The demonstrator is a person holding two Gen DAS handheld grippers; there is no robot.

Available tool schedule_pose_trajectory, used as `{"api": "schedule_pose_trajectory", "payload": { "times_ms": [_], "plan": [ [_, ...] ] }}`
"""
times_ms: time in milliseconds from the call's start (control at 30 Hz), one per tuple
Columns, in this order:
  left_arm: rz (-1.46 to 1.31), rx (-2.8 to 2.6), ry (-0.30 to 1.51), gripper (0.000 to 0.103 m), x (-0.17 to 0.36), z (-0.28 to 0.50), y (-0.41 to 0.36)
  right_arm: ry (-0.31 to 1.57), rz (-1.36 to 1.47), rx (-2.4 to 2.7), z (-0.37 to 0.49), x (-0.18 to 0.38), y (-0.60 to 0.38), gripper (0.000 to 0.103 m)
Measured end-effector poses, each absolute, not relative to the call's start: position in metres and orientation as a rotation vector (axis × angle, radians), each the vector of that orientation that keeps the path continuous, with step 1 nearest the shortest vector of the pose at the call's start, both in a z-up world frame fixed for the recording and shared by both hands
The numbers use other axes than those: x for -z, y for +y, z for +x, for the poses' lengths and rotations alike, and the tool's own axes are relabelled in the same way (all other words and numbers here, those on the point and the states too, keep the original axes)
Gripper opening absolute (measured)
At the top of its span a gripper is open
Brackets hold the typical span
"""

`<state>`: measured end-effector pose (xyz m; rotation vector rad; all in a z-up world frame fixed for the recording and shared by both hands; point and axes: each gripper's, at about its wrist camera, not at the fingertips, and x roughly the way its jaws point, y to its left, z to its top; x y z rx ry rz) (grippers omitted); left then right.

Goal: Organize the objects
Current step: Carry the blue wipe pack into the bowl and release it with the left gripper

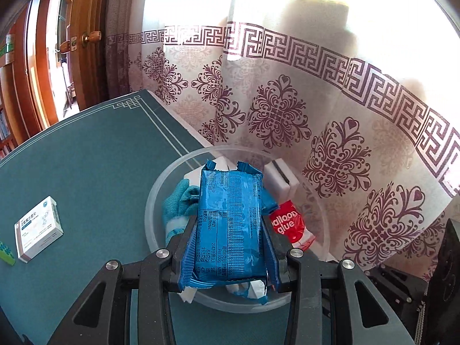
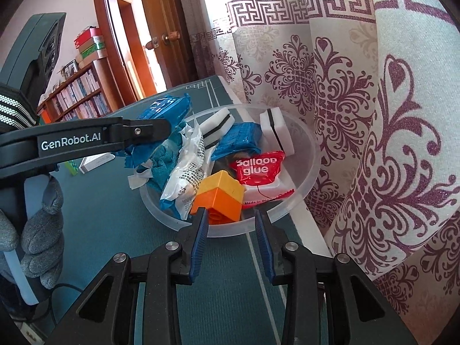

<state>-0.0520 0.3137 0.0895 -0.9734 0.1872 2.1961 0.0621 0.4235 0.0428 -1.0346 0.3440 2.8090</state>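
A torn blue snack packet [image 1: 230, 224] hangs over the clear plastic bowl [image 1: 149, 210], and my left gripper [image 1: 230, 227] is shut on its sides. In the right wrist view that gripper [image 2: 143, 129] reaches in from the left with the packet [image 2: 164, 106] above the bowl's [image 2: 313, 149] far side. My right gripper [image 2: 230, 212] is open just before the bowl's near rim, its narrow gap empty. An orange block [image 2: 220, 195] lies tilted in the bowl right beyond its fingertips. The bowl also holds a red balloon glue pouch [image 2: 257, 166], white pads, a second blue packet and a teal cloth.
A patterned curtain [image 2: 359, 115] hangs close behind and right of the bowl. On the green table mat [image 1: 100, 158] to the left lie a white medicine box [image 1: 38, 228] and a green strip [image 1: 7, 253]. A grey-gloved hand [image 2: 40, 230] holds the left gripper's handle.
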Motion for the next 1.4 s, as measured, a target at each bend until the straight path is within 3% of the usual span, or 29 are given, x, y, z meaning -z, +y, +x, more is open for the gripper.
{"api": "schedule_pose_trajectory", "payload": {
  "times_ms": [200, 300, 367, 400, 633, 767, 1133, 1400],
  "plan": [
    [-0.985, -2.146, 0.177, 0.044, -0.088, -0.062, 0.338, 0.347, -1.039, -2.817, 0.062, -0.042, 0.423, 0.035],
    [-0.953, -2.153, 0.16, 0.057, -0.092, -0.065, 0.343, 0.347, -1.035, -2.818, 0.061, -0.043, 0.424, 0.035],
    [-0.929, -2.165, 0.148, 0.076, -0.094, -0.065, 0.34, 0.348, -1.034, -2.818, 0.061, -0.043, 0.424, 0.035],
    [-0.917, -2.174, 0.138, 0.077, -0.096, -0.065, 0.337, 0.348, -1.033, -2.818, 0.061, -0.043, 0.424, 0.035],
    [-0.944, -2.233, 0.093, 0.079, -0.094, -0.073, 0.313, 0.34, -1.025, -2.82, 0.065, -0.044, 0.422, 0.035],
    [-0.947, -2.277, 0.083, 0.089, -0.092, -0.073, 0.3, 0.334, -1.023, -2.821, 0.065, -0.044, 0.419, 0.035],
    [-0.901, -2.379, 0.13, 0.098, -0.092, -0.066, 0.279, 0.328, -1.024, -2.82, 0.066, -0.046, 0.415, 0.036],
    [-0.865, -2.453, 0.151, 0.102, -0.092, -0.059, 0.258, 0.326, -1.026, -2.827, 0.068, -0.046, 0.407, 0.043]
  ]
}}
